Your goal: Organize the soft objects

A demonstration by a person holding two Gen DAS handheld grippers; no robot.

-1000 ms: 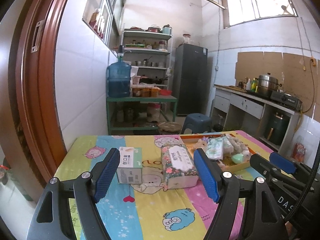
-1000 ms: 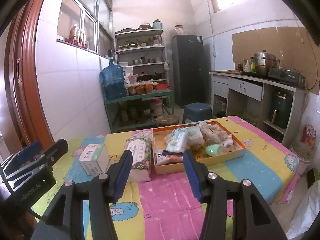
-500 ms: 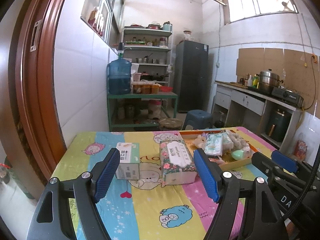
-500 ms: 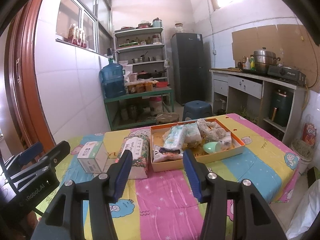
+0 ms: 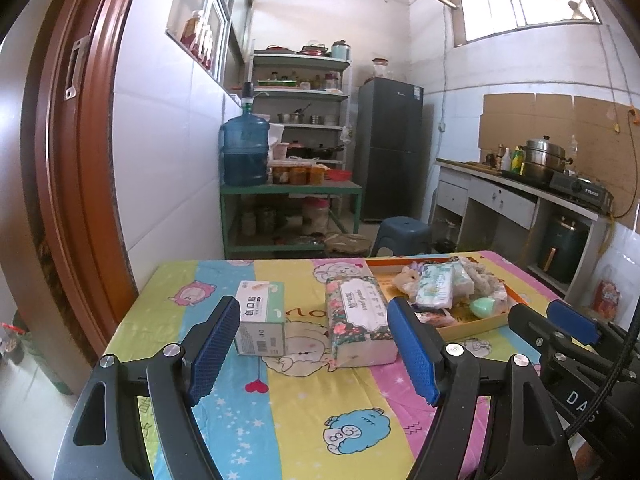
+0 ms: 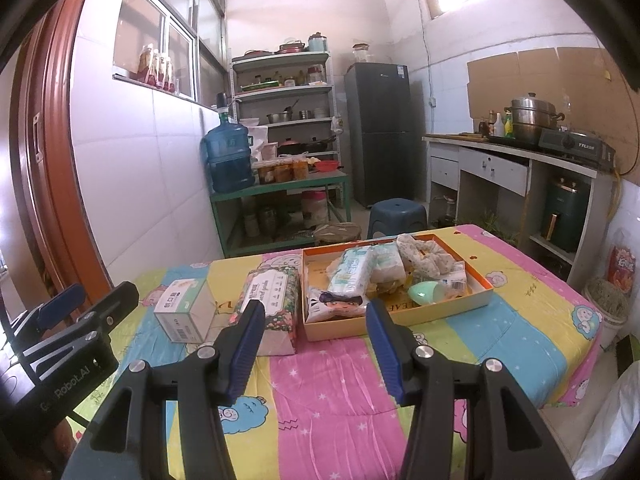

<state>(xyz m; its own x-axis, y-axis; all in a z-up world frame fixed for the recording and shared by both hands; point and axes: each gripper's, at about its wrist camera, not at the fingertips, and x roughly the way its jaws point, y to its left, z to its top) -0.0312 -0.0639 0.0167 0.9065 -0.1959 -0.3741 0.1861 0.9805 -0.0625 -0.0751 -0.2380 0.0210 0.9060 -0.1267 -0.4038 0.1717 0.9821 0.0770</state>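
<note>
Plainly, fingers first, then outward:
Left gripper [image 5: 312, 350]: its blue-padded fingers [image 5: 212, 346] stand wide apart with nothing between them, raised above the near part of the table.
Right gripper [image 6: 314, 346]: its blue pads [image 6: 245, 346] are parted at a middling width and hold nothing; it hovers over the pink stripe of the tablecloth [image 6: 320, 392].
Small white box [image 5: 261, 320]: just beyond the left gripper's left finger, standing on the cloth, apart from the pads.
Floral tissue pack [image 5: 358, 316]: ahead of the left gripper, closer to its right finger, lying flat on the cloth; from the right wrist view it sits past that gripper's left finger, beside the tray.
Orange tray [image 6: 400, 312]: straight ahead of the right gripper's gap, its near wall facing the fingers.
Soft objects in tray: a pale wipes pack [image 6: 352, 272] leans over a dark-printed packet [image 6: 336, 302]; a crumpled speckled cloth [image 6: 426, 256] fills the far right corner; a mint-green egg-shaped thing [image 6: 426, 292] lies toward the right finger's side.
Further out: a blue stool [image 6: 396, 216] stands beyond the table's far edge, a green shelf table with a water jug [image 6: 229, 160] to the far left of the fingers, a dark fridge [image 6: 378, 132] behind, and a counter with a steel pot [image 6: 532, 118] to the far right.
</note>
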